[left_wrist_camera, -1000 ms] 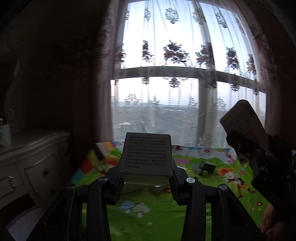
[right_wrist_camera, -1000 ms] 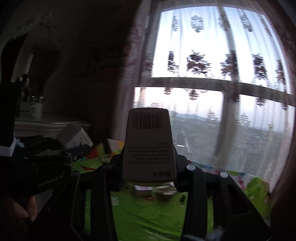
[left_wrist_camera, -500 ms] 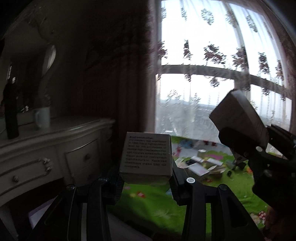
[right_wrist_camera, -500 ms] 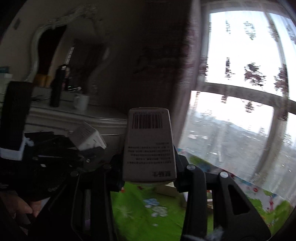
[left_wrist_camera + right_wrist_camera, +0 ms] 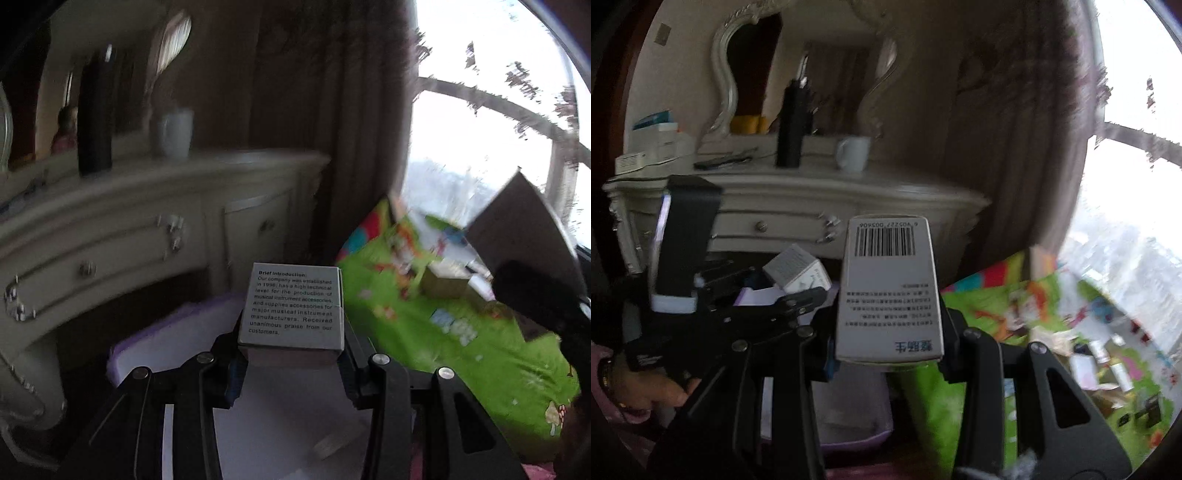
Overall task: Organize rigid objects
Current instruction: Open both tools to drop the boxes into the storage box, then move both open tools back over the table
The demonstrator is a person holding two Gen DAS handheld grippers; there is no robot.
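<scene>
Left wrist view: left tongs [image 5: 291,354] clamp a grey box [image 5: 293,312] above a lilac bin [image 5: 173,339]. Right tongs [image 5: 888,356] grip a barcode box [image 5: 888,291], held beside the left tongs before a white dresser [image 5: 798,206] and green mat [image 5: 1052,306].

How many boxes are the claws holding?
2. The small grey box sits in the left claw; the barcode box sits in the right claw. More boxes lie blurred on the green mat.

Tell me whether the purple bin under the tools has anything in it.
Nearly empty: the bin shows a bare white floor, with one small pale piece lying near the front. The tools hide the rest.
</scene>
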